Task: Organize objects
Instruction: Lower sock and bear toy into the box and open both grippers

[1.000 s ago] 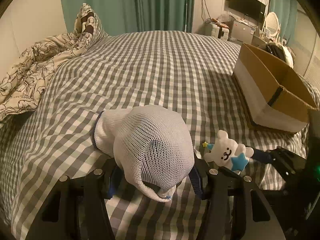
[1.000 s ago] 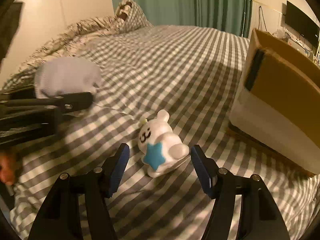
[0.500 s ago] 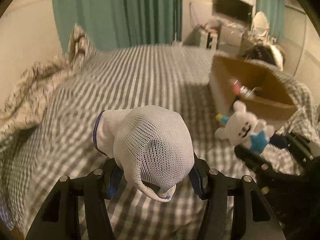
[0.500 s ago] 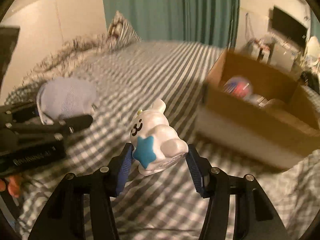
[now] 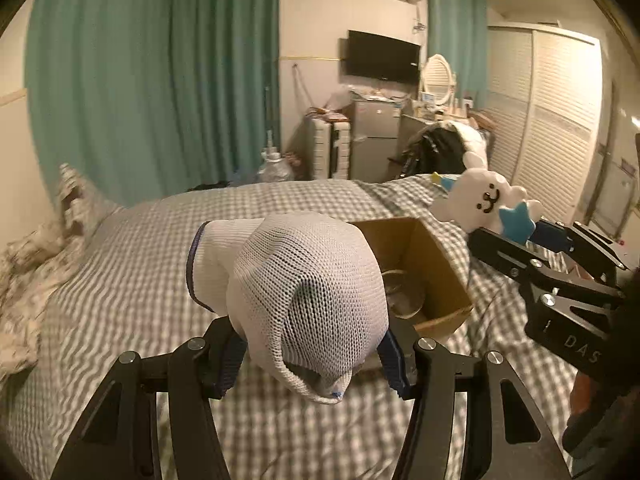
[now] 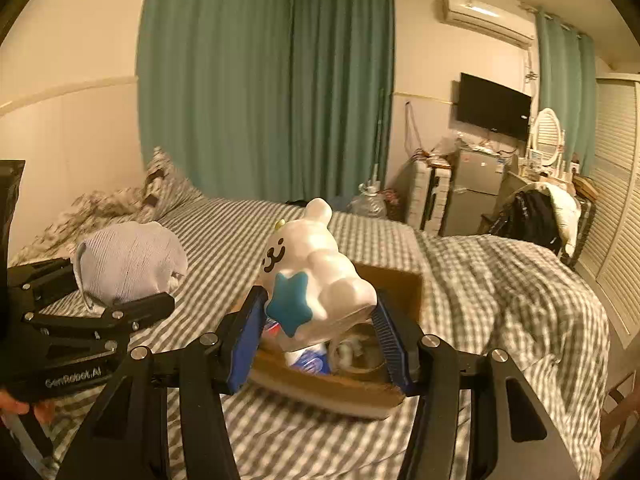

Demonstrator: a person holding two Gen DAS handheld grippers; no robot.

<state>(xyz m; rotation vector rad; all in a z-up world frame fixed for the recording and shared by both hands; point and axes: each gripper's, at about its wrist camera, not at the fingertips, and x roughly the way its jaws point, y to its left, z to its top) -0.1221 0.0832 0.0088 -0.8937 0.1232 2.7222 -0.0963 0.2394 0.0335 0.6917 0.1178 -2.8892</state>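
Open-weave white mesh cloth pouch; smooth, glossy bear figurine; matt brown cardboard box; soft gingham cotton bedsheet.

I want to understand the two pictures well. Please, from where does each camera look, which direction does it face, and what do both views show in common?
Left wrist: sits behind the left gripper, facing across the bed toward the curtains; its fingers clamp a white mesh sock bundle, and the right gripper shows at right.
Right wrist: sits behind the right gripper, looking over the cardboard box; it clamps a white bear toy, with the left gripper and a fingertip at left.
Shared: bed, box, bundle, toy, TV.
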